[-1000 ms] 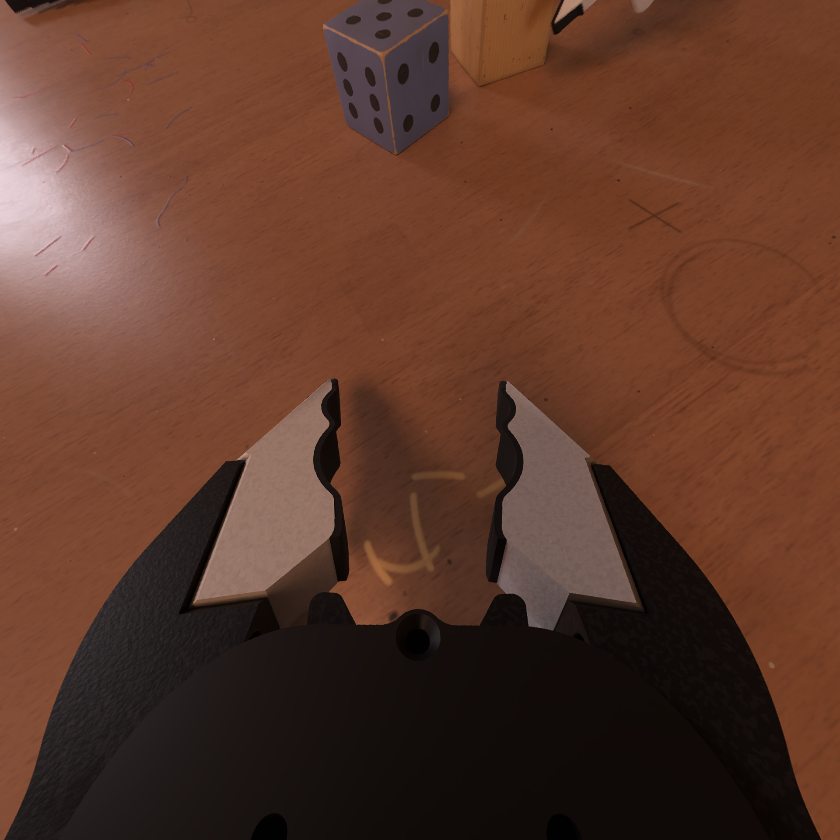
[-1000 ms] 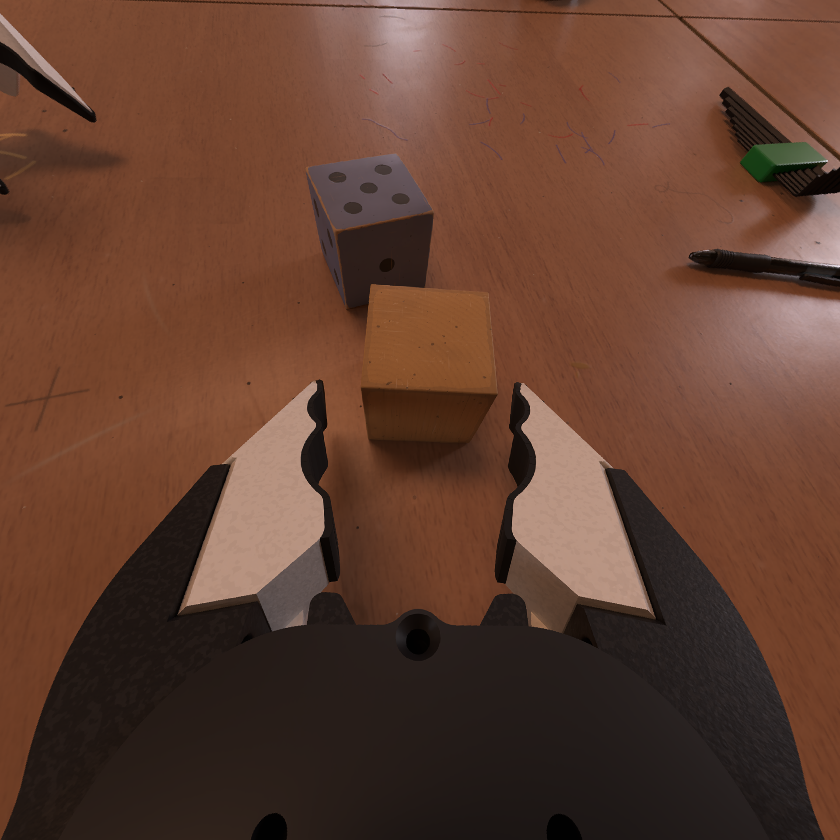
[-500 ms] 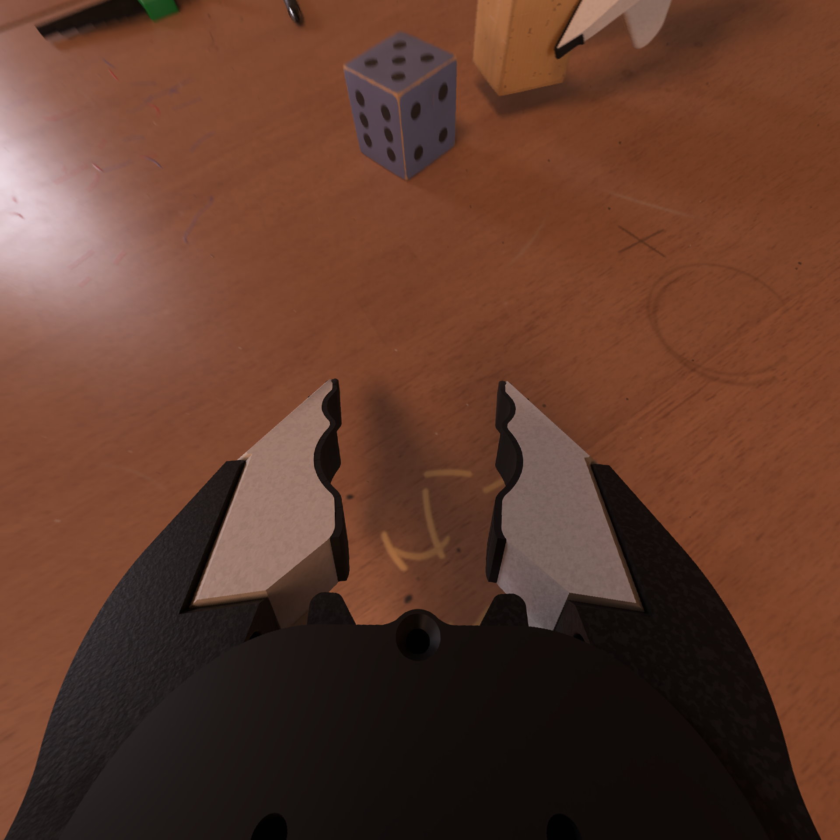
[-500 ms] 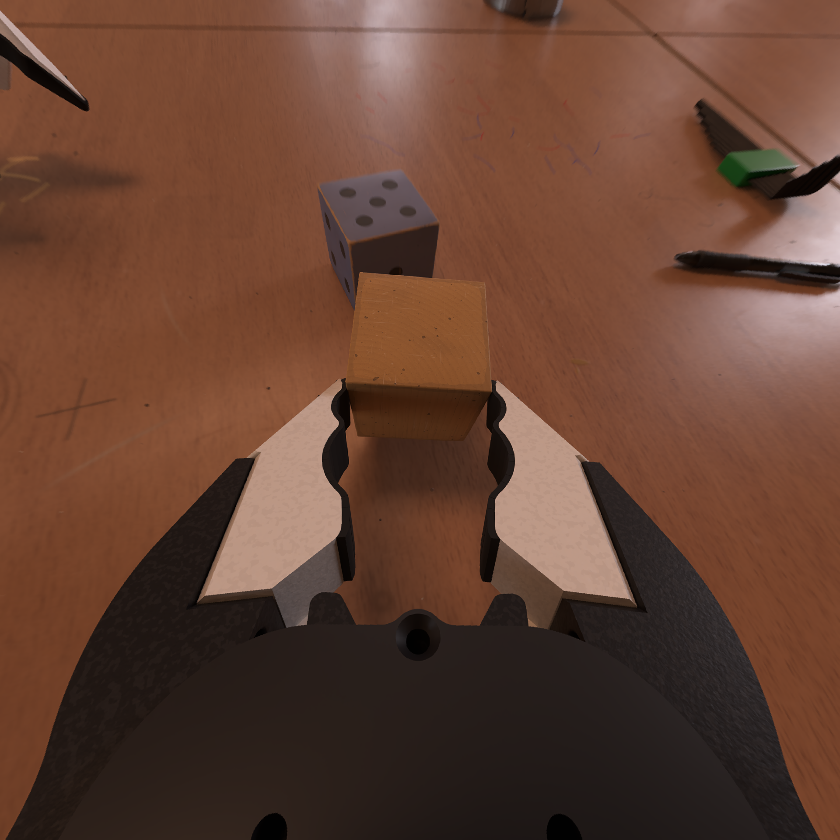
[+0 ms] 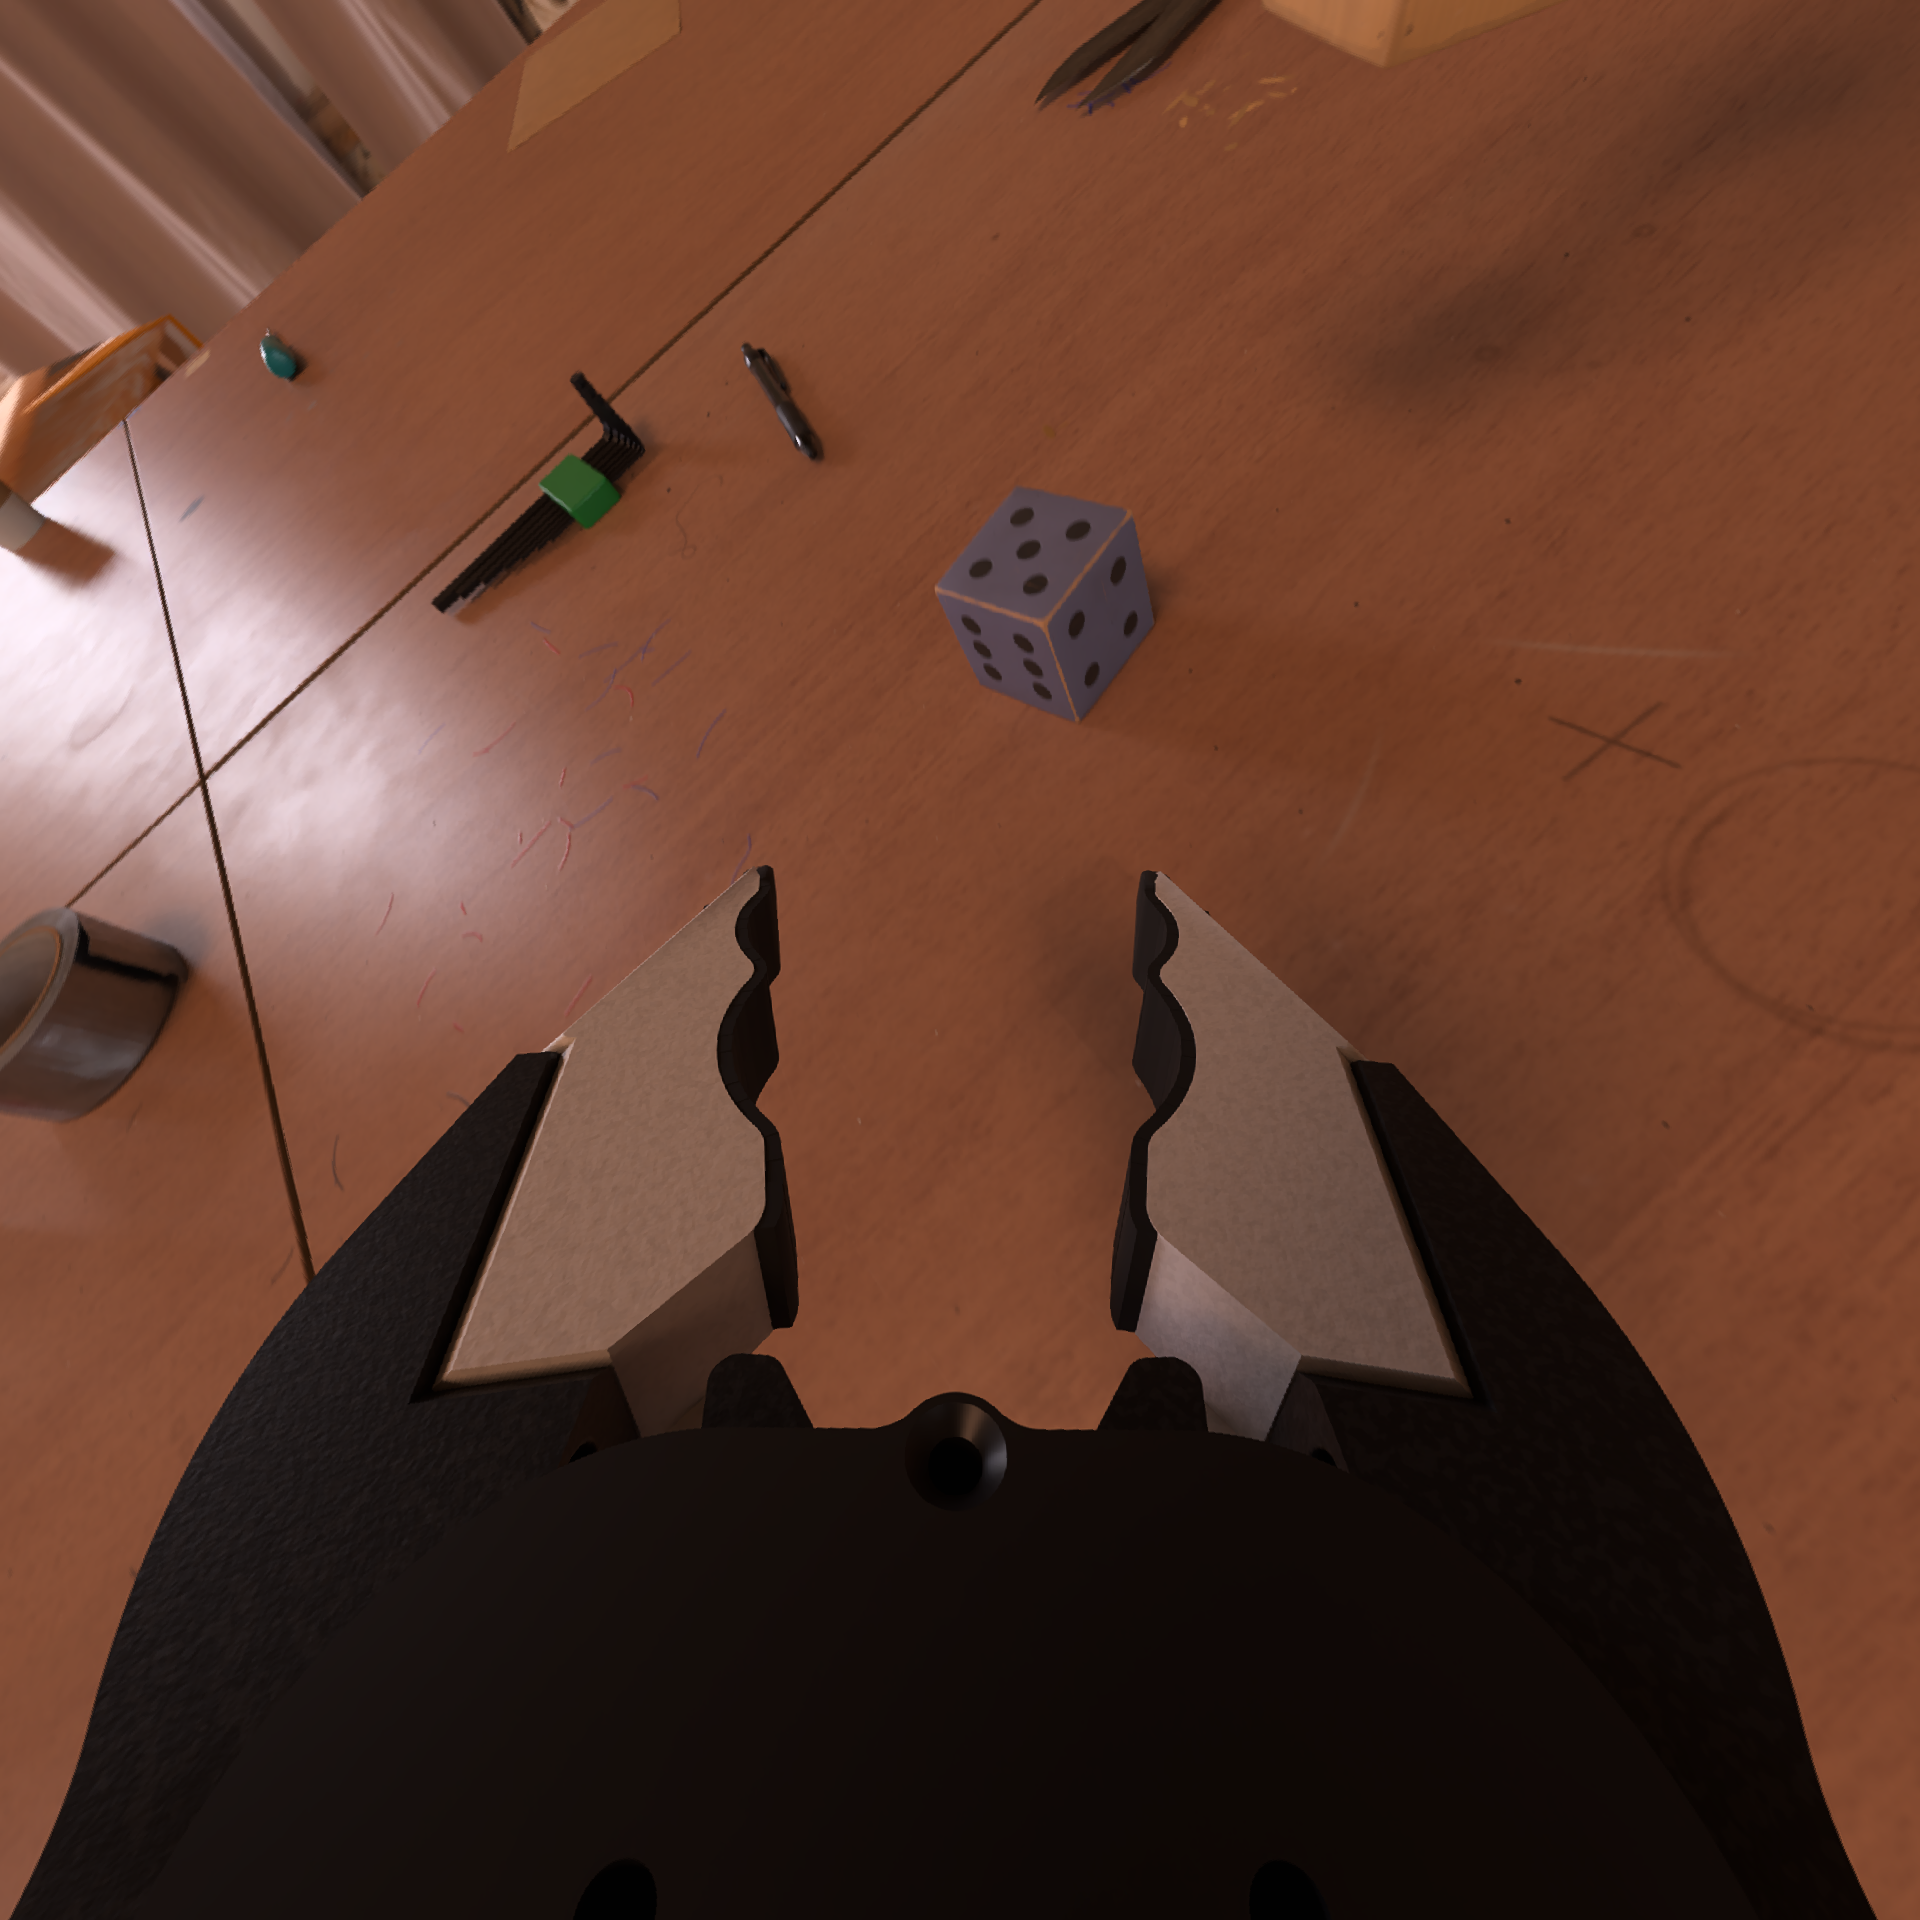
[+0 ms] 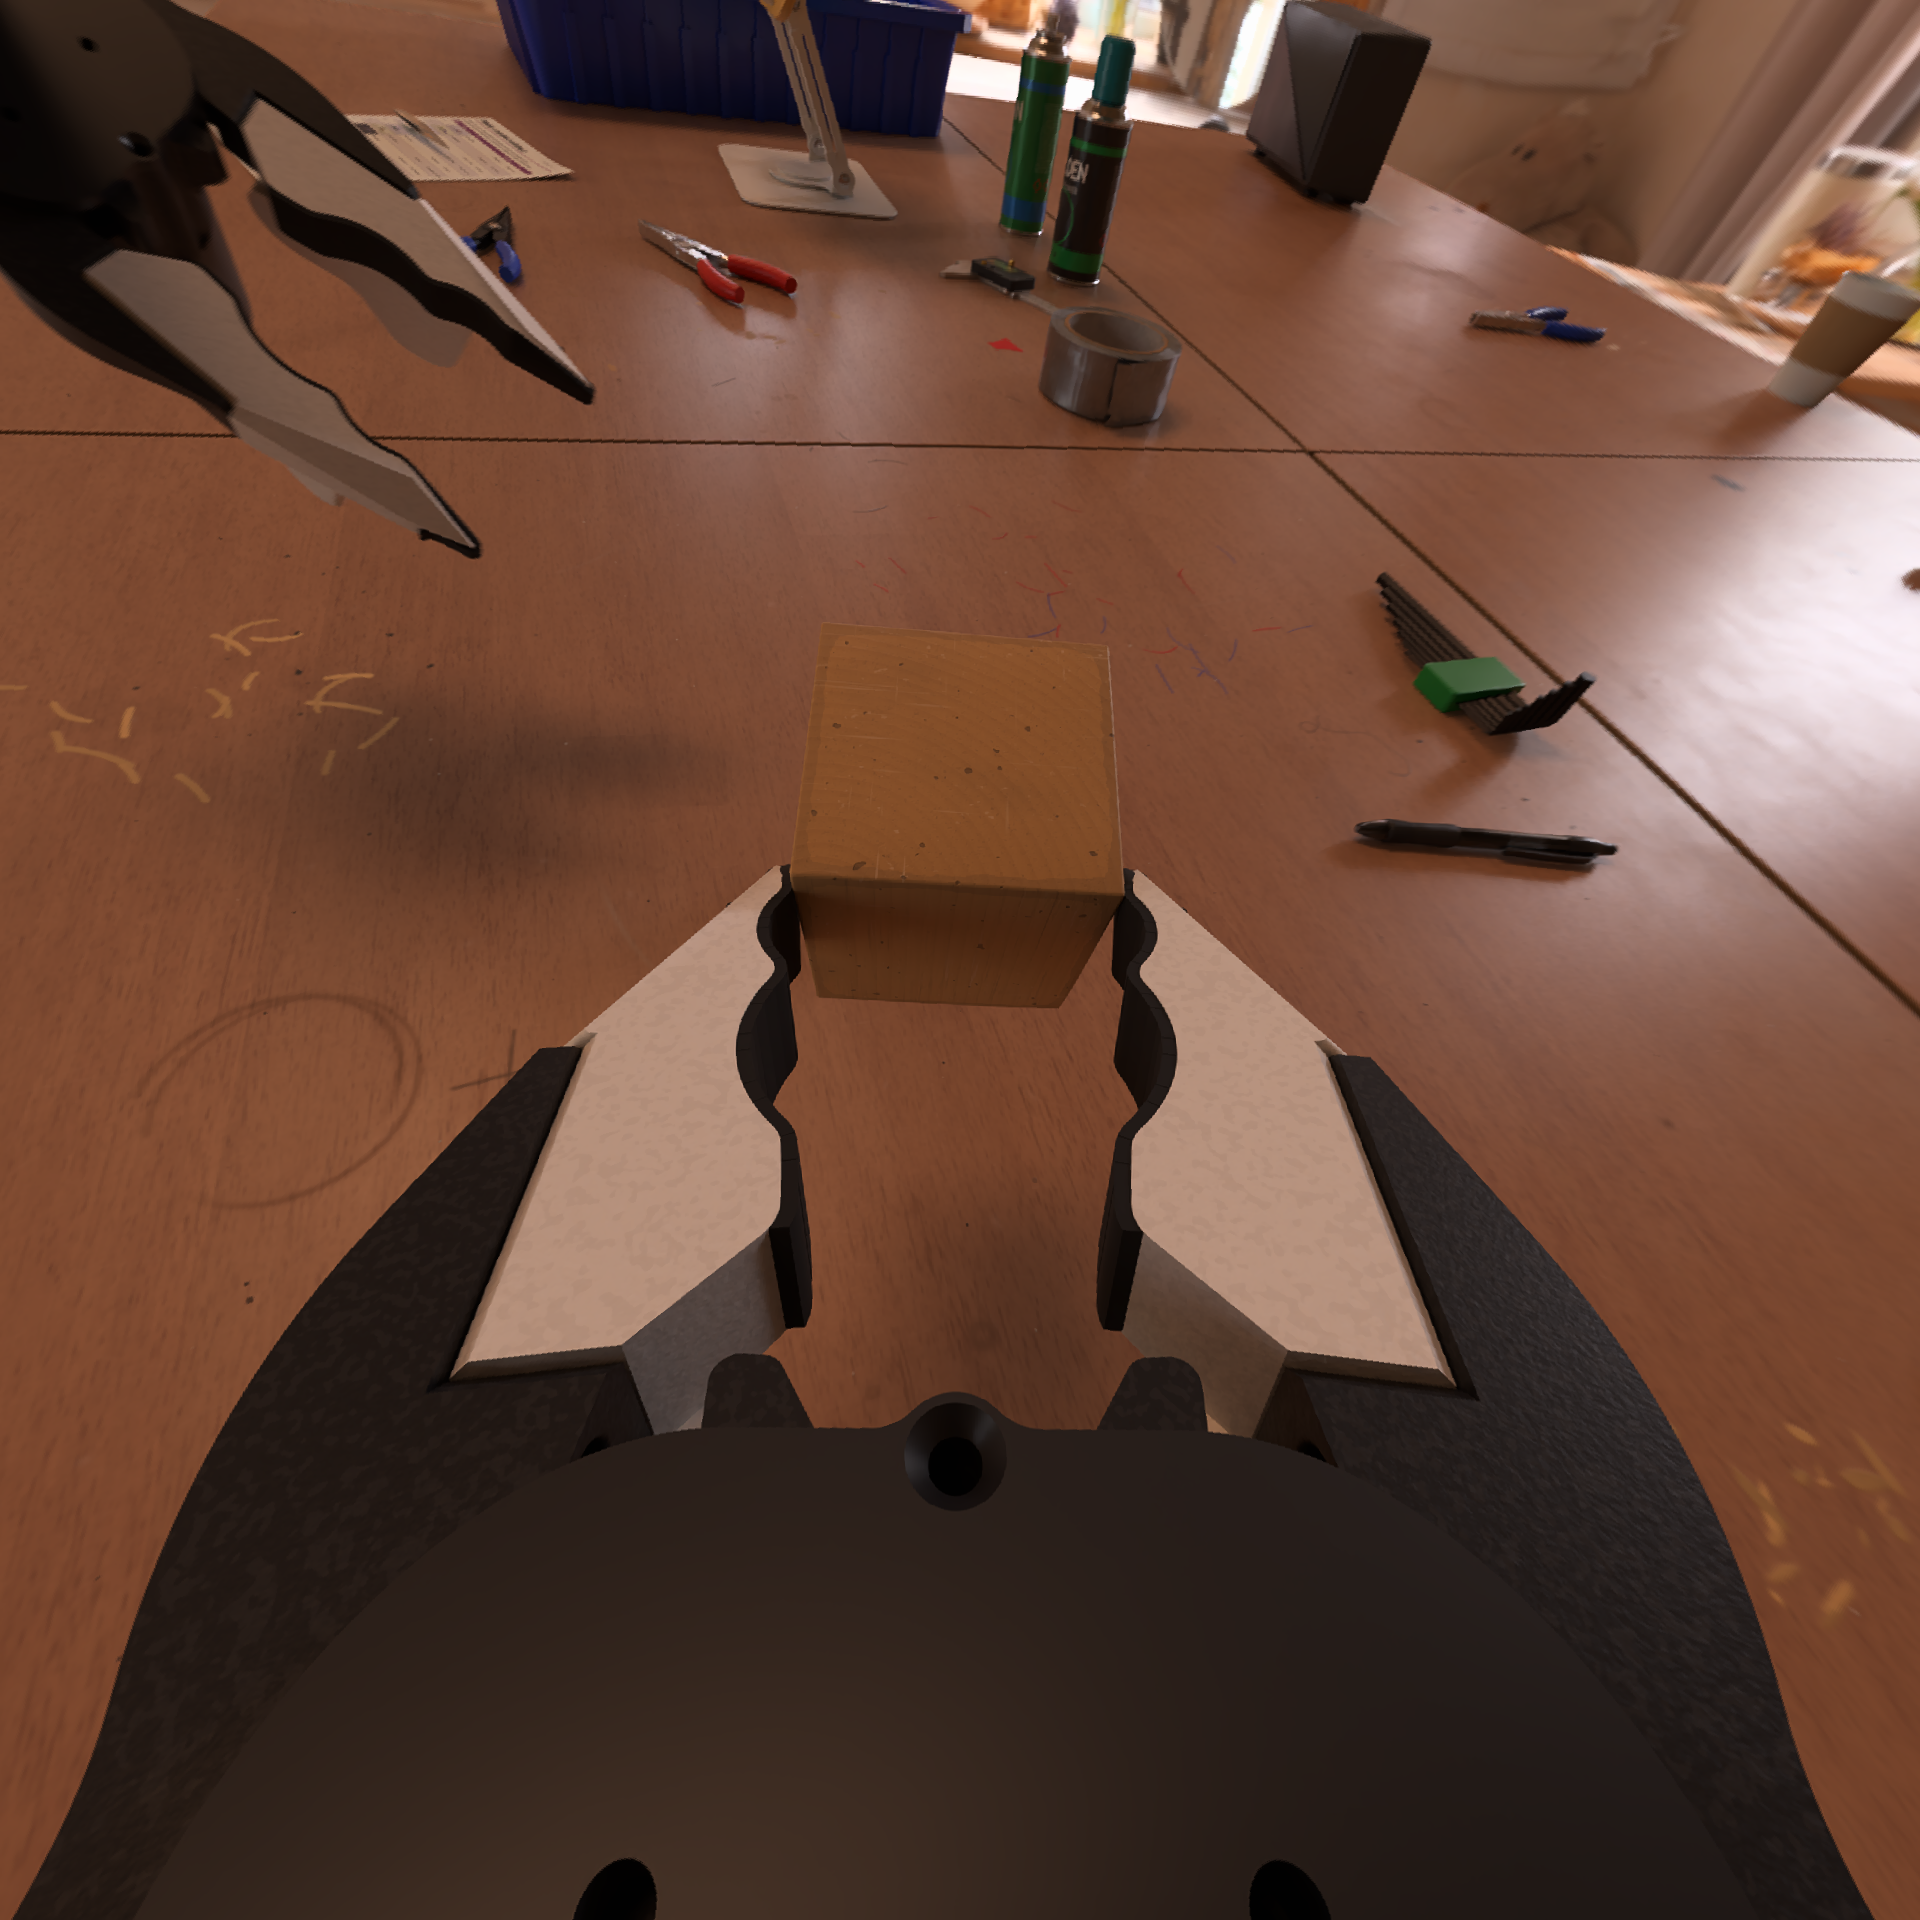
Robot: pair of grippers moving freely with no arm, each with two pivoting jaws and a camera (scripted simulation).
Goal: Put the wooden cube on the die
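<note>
1. Right gripper (image 6: pixel 954 914): its two fingers are clamped on the lower near sides of the wooden cube (image 6: pixel 956 769), which is held clear of the table (image 6: pixel 623 935); bare tabletop shows beneath the cube's underside. The gripper points forward along the table at a shallow downward tilt.
2. Left gripper (image 5: pixel 954 914): jaws spread apart with nothing between them, raised above the table and angled down toward the die (image 5: pixel 1044 603). In the right wrist view this gripper (image 6: pixel 520 468) hangs in the air to the upper left of the cube, fingers pointing right and downward.
3. Die: grey-violet with dark pips, resting on the table ahead of the left gripper's fingertips and well apart from them. The cube shows only as a corner (image 5: pixel 1382 26) at the top edge, beyond and to the right of the die.
4. Beyond the die and to its left lie a black pen (image 5: pixel 781 400) and a set of hex keys in a green holder (image 5: pixel 545 509).
</note>
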